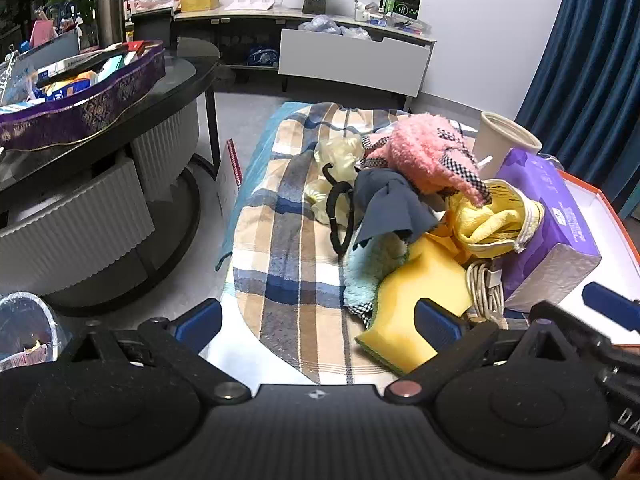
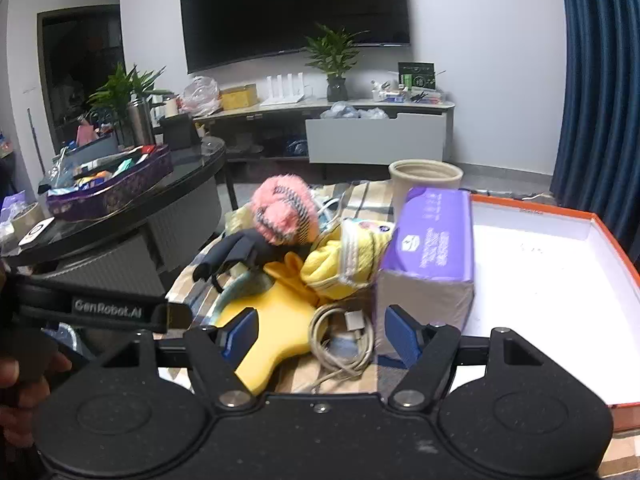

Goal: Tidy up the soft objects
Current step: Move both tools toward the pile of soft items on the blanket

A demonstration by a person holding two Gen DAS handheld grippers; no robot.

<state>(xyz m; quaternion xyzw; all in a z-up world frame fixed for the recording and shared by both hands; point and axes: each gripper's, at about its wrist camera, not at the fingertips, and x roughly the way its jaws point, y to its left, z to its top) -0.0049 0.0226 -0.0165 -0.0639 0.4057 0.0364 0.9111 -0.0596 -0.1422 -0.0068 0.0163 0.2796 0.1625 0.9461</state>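
A heap of soft things lies on a plaid blanket [image 1: 288, 248]: a pink fuzzy hat [image 1: 424, 152] [image 2: 286, 216], a dark blue cloth [image 1: 390, 204], a yellow towel [image 1: 488, 220] [image 2: 328, 268], a yellow sponge cloth [image 1: 420, 292] [image 2: 276, 320], a teal fluffy cloth [image 1: 368, 268] and a black hair band [image 1: 340, 216]. My left gripper [image 1: 320, 322] is open and empty, low in front of the heap. My right gripper [image 2: 322, 334] is open and empty, with its fingers on either side of a coiled white cable [image 2: 344, 340] [image 1: 486, 284].
A purple tissue box [image 2: 432, 240] [image 1: 552, 216] stands right of the heap. An open white box with an orange rim [image 2: 600, 232] lies further right. A beige cup [image 2: 424, 180] stands behind. A black round table [image 1: 120, 112] with a purple tray [image 1: 92, 104] is at left.
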